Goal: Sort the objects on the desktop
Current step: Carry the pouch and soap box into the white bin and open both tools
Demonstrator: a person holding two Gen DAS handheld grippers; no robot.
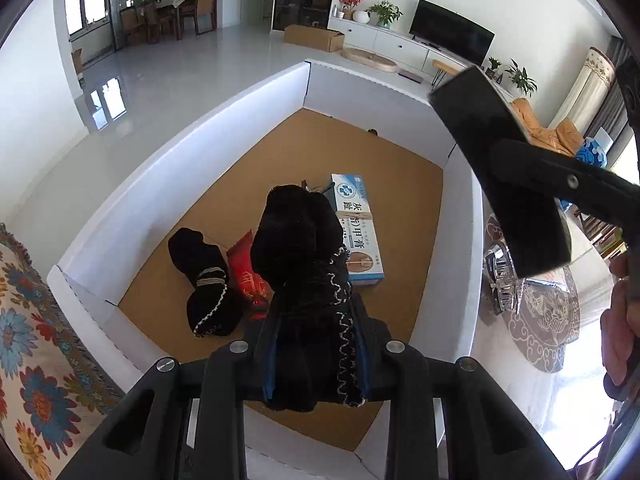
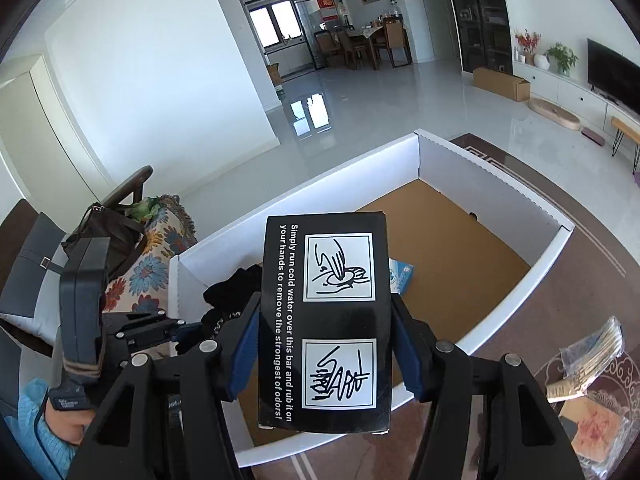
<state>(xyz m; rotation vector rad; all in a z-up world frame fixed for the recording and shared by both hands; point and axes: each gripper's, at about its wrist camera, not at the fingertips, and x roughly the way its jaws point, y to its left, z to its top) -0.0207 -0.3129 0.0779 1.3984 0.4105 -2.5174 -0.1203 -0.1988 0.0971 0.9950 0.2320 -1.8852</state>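
Observation:
My left gripper [image 1: 316,344] is shut on a rolled black sock bundle [image 1: 304,264] and holds it above the white-walled box [image 1: 180,148] with a brown floor. Inside the box lie another black sock bundle [image 1: 204,280], a red packet [image 1: 248,276] and a blue-white medicine carton [image 1: 358,228]. My right gripper [image 2: 324,344] is shut on a black printed box [image 2: 326,320] and holds it over the near wall of the white box [image 2: 320,188]. The black box also shows at the upper right of the left wrist view [image 1: 500,168].
A flower-patterned cloth [image 1: 36,344] lies left of the box. A foil tray [image 1: 500,276] and a patterned mat [image 1: 548,320] lie to its right. Bagged items [image 2: 592,356] and a brown card [image 2: 592,428] lie on the table at the right.

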